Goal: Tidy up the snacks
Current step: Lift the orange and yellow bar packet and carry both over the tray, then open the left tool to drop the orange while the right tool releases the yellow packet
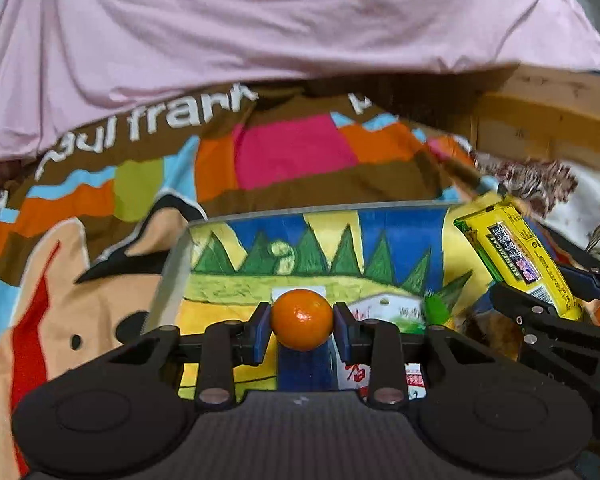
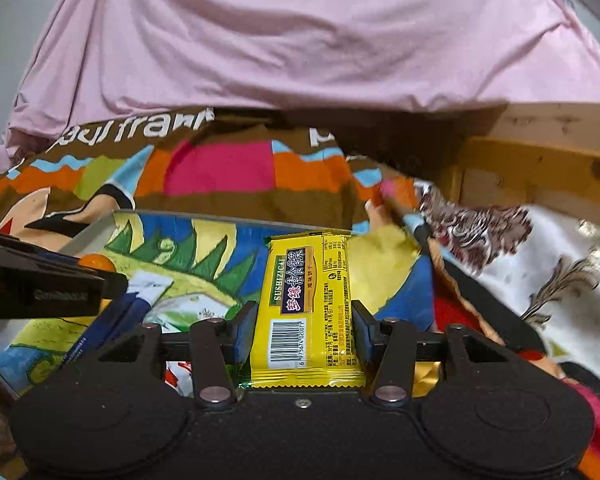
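My left gripper (image 1: 301, 328) is shut on a small orange fruit (image 1: 301, 319), held above a board painted with a colourful landscape (image 1: 340, 256). My right gripper (image 2: 304, 334) is shut on a yellow snack packet (image 2: 306, 304) with a barcode, held over the right part of the same painted board (image 2: 204, 264). In the left wrist view the yellow packet (image 1: 520, 256) and the right gripper's fingers (image 1: 540, 312) show at the right. In the right wrist view the orange fruit (image 2: 98, 262) peeks out behind the left gripper's black finger (image 2: 44, 284) at the left.
A person in a pink shirt (image 1: 284, 24) and a colourful patterned cloth (image 1: 292, 152) sits close behind the board. A wooden frame (image 2: 540, 160) stands at the back right. A white floral cloth (image 2: 548, 248) lies to the right.
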`<state>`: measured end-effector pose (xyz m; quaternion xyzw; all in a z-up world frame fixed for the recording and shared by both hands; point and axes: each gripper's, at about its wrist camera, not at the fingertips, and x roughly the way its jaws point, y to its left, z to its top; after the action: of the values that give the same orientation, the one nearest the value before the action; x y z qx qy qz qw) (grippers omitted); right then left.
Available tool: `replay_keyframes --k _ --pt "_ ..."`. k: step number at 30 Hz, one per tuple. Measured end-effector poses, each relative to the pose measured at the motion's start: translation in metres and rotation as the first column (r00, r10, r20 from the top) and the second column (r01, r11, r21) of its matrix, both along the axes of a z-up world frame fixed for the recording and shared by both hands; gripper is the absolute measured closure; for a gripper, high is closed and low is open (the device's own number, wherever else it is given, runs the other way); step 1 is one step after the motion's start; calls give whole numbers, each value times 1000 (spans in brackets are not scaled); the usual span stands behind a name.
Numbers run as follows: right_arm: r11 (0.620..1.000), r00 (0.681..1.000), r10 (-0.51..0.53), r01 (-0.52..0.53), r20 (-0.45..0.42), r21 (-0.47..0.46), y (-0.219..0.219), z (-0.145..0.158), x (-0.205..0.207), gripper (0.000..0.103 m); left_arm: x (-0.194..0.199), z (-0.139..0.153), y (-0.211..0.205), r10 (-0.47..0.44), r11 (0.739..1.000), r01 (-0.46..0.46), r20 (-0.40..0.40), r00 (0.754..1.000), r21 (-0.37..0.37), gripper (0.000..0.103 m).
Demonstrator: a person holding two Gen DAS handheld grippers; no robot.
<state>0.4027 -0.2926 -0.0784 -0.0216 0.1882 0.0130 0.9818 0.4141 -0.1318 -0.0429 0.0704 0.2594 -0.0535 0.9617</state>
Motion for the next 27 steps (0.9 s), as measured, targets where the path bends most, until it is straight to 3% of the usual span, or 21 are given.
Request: replay_keyframes --k 8,13,14,16,20,22,27 --pt "1000 1000 18 -18 -5 -5 4 -3 4 47 13 -24 -5 33 999 -33 -40 999 0 67" --pt "1000 1000 17 -17 13 5 1 0 1 35 10 -30 0 59 997 -61 -52 997 -39 65" --pt "1000 1000 17 -17 20 10 0 2 -1 32 9 -30 1 61 997 -63 -49 997 -46 63" --pt "1000 999 12 -13 44 14 -2 6 -6 25 5 -27 5 66 995 -69 -40 997 -66 49" --pt "1000 996 14 -14 94 3 -5 20 -21 17 -7 -17 14 86 990 -87 -9 996 -115 39" --pt "1000 993 3 -3 120 3 -7 31 -32 15 -16 -9 18 96 988 -93 18 995 -125 26" --pt "1000 981 -21 20 192 4 -12 64 -64 4 -45 16 33 110 979 -94 81 991 -179 15"
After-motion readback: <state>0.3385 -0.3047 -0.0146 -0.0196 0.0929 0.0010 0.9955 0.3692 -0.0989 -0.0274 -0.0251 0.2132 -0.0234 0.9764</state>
